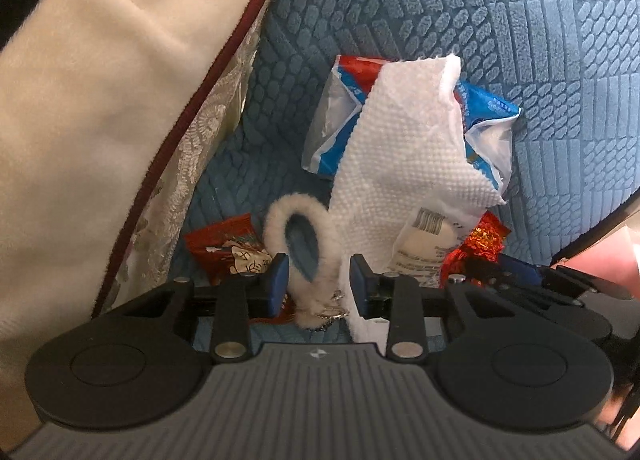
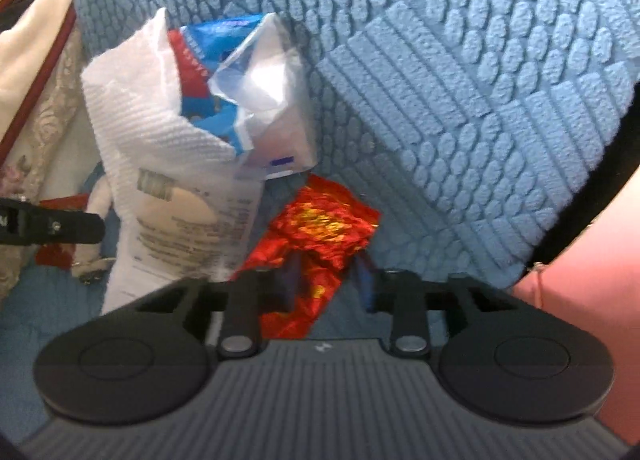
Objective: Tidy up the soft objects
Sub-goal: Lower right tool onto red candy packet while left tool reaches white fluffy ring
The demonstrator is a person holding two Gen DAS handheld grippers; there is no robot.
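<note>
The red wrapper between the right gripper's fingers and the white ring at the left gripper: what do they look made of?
Red wrapper: likely thin metallised foil or plastic, glossy and sharply crinkled with gold glints. White ring: fluffy plush or faux fur, matte with a fuzzy edge; its core is hidden.

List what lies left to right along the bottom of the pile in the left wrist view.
Cream cushion → red snack packet → white furry ring → white paper towel → red foil wrapper.

No legible text: white packet (image 1: 424,248) has barcode and blurred print; blue-and-white bag (image 2: 240,71) and red snack wrapper (image 1: 228,252) show unreadable characters.
</note>
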